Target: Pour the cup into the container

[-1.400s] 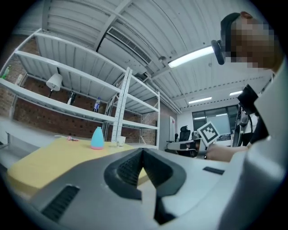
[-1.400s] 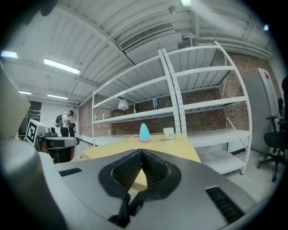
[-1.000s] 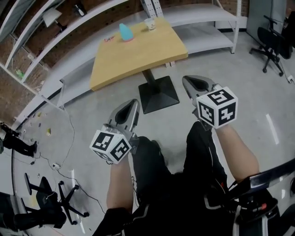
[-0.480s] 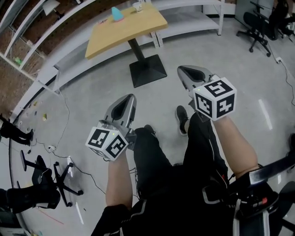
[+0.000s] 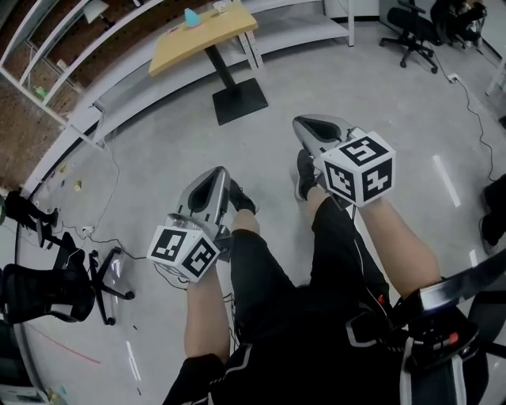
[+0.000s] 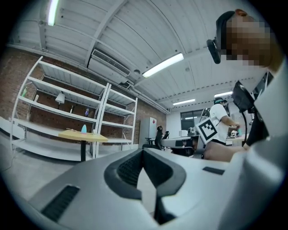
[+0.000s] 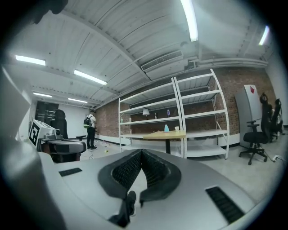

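L gripper jaws fully together, nothing btwn them; its own view shows the ribbed pads meeting at the tip. R gripper same: jaws closed tight, empty, pads touching in its own view. Both held side by side, apart, roughly level, above the person's legs & the grey floor; R one sits a bit further fwd.

Cup, small & white, stands on a wooden table well ahead of both tips, nowhere near either gripper. Just beside the cup on the tabletop: blue cone-shaped item.

From the R gripper the table is ahead, slightly right of the jaw line, w/ cup & blue item on it. From the L gripper the table is ahead & off to the left.

Shelving stands behind the table. Office chair far right of the R gripper.
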A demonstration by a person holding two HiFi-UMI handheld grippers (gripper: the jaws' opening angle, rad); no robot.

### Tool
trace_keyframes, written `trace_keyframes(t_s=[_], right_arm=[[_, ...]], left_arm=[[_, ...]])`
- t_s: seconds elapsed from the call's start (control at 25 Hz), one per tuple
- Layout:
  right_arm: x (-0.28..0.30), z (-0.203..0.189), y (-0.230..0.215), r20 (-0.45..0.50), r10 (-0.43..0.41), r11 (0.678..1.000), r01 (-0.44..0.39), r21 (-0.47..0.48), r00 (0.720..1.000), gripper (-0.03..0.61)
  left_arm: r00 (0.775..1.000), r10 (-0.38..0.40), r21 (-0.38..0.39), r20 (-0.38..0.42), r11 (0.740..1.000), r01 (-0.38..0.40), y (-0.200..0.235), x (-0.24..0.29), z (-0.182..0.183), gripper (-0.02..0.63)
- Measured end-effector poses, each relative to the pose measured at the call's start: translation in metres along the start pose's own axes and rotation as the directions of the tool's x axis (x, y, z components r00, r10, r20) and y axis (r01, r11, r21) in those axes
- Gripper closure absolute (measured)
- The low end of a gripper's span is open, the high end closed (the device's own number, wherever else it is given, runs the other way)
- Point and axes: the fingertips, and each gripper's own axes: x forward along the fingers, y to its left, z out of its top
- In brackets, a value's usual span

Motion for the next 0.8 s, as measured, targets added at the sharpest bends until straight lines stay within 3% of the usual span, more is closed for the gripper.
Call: trace_keyframes(t_s=[0.32, 0.8], right_arm=[[-0.136, -0.011, 0.089, 0.020, 0.028, 1.000, -0.028, -0.011, 0.999, 0.577], [-0.254, -0.025, 0.137, 0.020, 0.027, 1.000, -0.026, -0.003, 0.999, 0.577]], left_arm=[[1.000, 0.026, 0.042, 0.013, 0.999, -0.027, -0.113, -0.117, 0.003, 0.612], [0.999, 0.041, 0.040, -0.007, 0.998, -0.041, -0.215, -0.198, -0.010, 0.612]])
